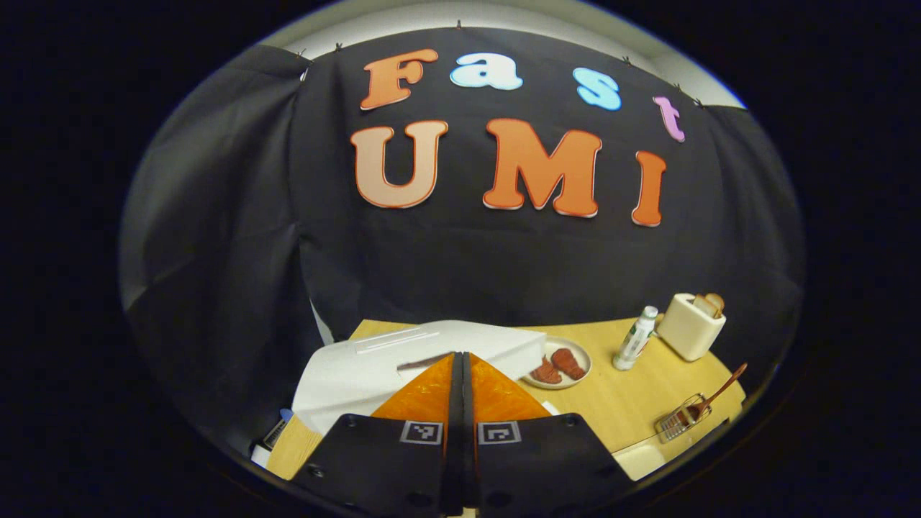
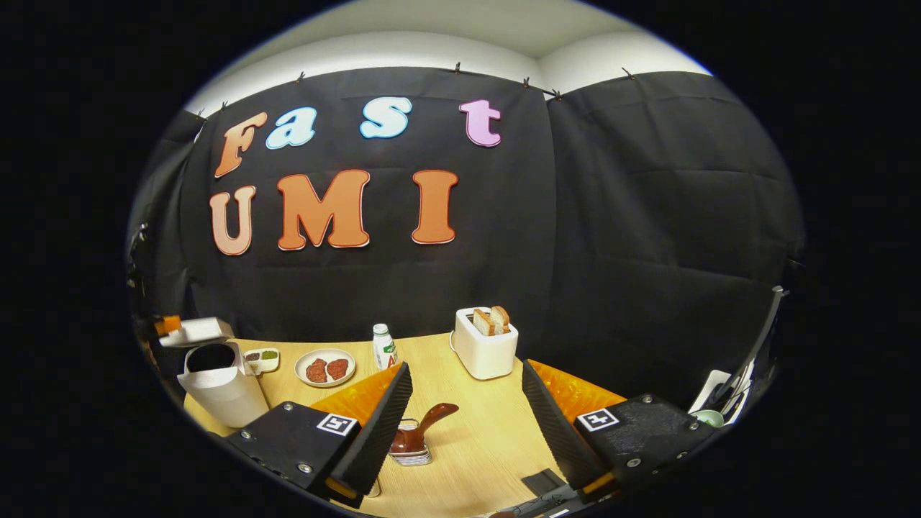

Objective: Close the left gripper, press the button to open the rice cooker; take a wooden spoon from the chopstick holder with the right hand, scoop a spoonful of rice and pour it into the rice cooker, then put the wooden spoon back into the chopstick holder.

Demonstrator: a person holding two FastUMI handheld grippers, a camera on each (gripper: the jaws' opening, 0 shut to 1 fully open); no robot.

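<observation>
Clearly the wooden spoon point(image 2: 424, 424) is the thing to think about: light, rigid and smooth, so it could twist between the pads if pinched near one end. Its handle leans up out of the chopstick holder point(image 2: 410, 450), a small wire basket on the table point(image 2: 475, 446), and the free part of that handle looks like the place to grip. The basket seems light too and may shift or tip if the spoon drags on it.

From the right gripper view, the right gripper point(image 2: 466, 424) has its jaws wide apart with the spoon just ahead between them. That view also shows the rice cooker point(image 2: 216, 385) with its lid raised and the dark pot mouth visible.

The left gripper view gives a white surface, the cooker I think, close under the left gripper point(image 1: 461, 381), whose fingers are pressed together holding nothing.
</observation>
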